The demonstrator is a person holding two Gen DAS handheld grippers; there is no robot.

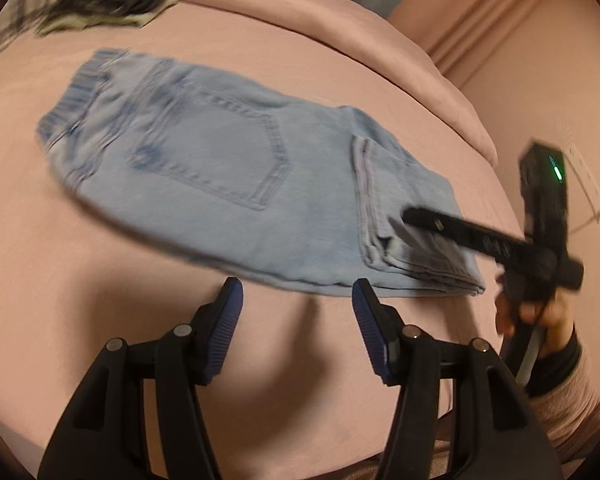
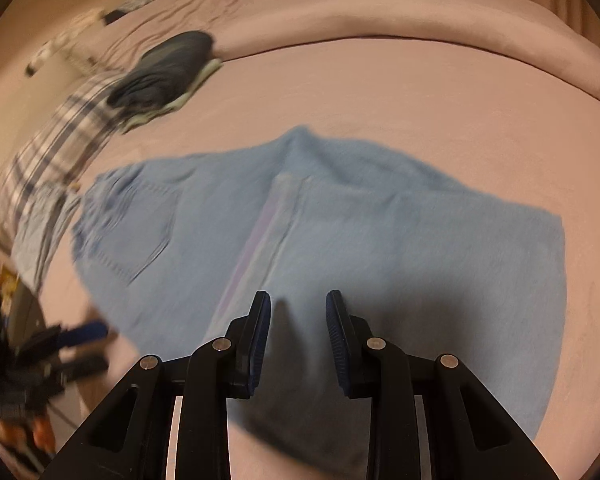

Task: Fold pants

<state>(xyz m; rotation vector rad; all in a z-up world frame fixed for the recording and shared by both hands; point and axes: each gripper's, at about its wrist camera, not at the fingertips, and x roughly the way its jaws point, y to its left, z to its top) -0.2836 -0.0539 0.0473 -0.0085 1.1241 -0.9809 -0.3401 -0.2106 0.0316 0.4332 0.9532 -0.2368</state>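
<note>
Hand-held gripper, left (image 1: 296, 292), gapes wide and empty at lower centre, just short of the jeans (image 1: 228, 168).
Right hand-held gripper (image 2: 298, 300) hovers narrowly parted over folded jeans mid-frame on the bed (image 1: 80, 264).

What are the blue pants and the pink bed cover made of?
The pants look like light-washed denim: faded blue cloth with stitched seams and a sewn-on back pocket. The bed cover looks like soft, matte fabric, smooth with gentle folds; the exact kind of cloth can't be told from here.
</note>
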